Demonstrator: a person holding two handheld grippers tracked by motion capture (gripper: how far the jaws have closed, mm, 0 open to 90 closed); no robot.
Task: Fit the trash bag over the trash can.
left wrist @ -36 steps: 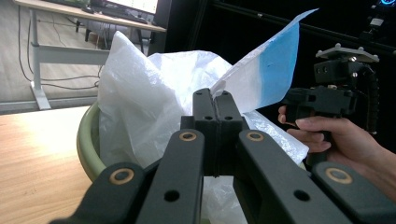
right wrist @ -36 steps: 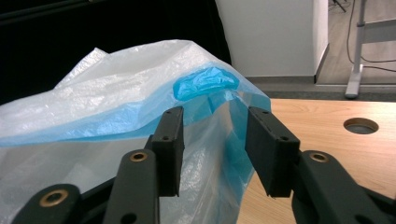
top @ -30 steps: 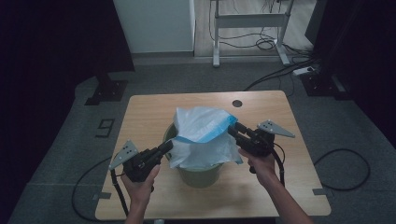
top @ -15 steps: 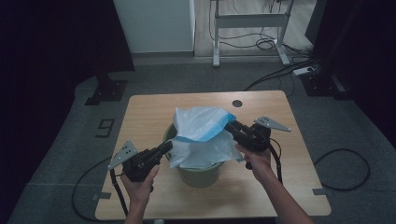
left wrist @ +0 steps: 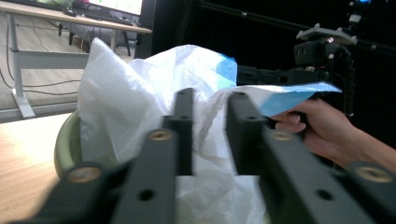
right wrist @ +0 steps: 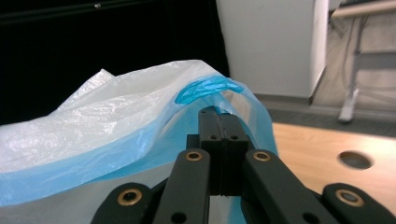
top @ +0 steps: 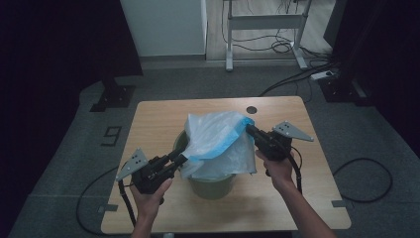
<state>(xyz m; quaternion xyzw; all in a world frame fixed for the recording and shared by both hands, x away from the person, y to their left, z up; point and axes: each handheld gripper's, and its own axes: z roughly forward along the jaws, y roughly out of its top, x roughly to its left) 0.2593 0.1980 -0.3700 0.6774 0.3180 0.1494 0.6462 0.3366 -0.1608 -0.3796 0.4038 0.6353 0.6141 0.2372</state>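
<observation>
A green bin (top: 210, 186) stands mid-table, lined with a white plastic bag (top: 218, 134) that has a blue rim and billows above it. At the bag's right side my right gripper (top: 249, 129) has just closed. In the right gripper view its jaws (right wrist: 223, 114) meet on the blue rim (right wrist: 205, 88). My left gripper (top: 182, 158) sits at the bag's lower left edge. Its jaws (left wrist: 212, 98) have just been opening and now stand apart, with white bag film (left wrist: 116, 93) loose in the gap, not pinched. The bin's edge (left wrist: 65, 144) shows beside them.
The wooden table (top: 158, 119) has a round hole (top: 251, 109) near its far edge. Beyond it stand a white cabinet (top: 163, 25), a desk frame (top: 262, 20) and a dark stand base (top: 114, 96). Cables lie on the grey floor (top: 366, 173).
The right gripper has edged in onto the bag's blue rim and its jaws have come together. The left hand has stayed beside the bin.
</observation>
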